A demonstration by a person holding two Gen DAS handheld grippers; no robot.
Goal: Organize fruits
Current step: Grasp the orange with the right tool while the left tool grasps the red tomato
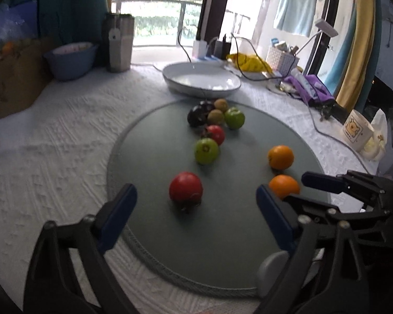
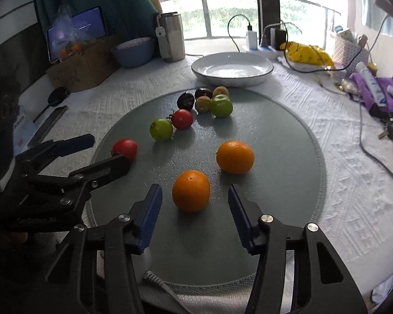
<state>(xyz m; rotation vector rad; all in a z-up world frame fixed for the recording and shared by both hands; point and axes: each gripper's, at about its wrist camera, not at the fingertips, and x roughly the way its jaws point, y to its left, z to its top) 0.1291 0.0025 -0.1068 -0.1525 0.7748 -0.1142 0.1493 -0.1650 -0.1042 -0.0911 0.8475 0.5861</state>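
My left tool (image 1: 196, 204) is open around a red tomato (image 1: 186, 187); my right tool (image 2: 195, 204) is open around an orange (image 2: 191, 191) on the mat (image 2: 275, 157).

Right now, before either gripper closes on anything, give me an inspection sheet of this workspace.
Surface: white textured tablecloth with a round grey mat on it.
Job's things: on the mat, two oranges, two red tomatoes, two green fruits, two brown kiwis, two dark fruits; white dish beyond the mat, nothing in it.
Clutter: blue bowl, steel tumbler, cardboard box, mug, purple cloth.
Grippers: left gripper open around a red tomato; right gripper open around the near orange.
Cables: charger cable trailing across the cloth.
Surroundings: balcony window, curtains.
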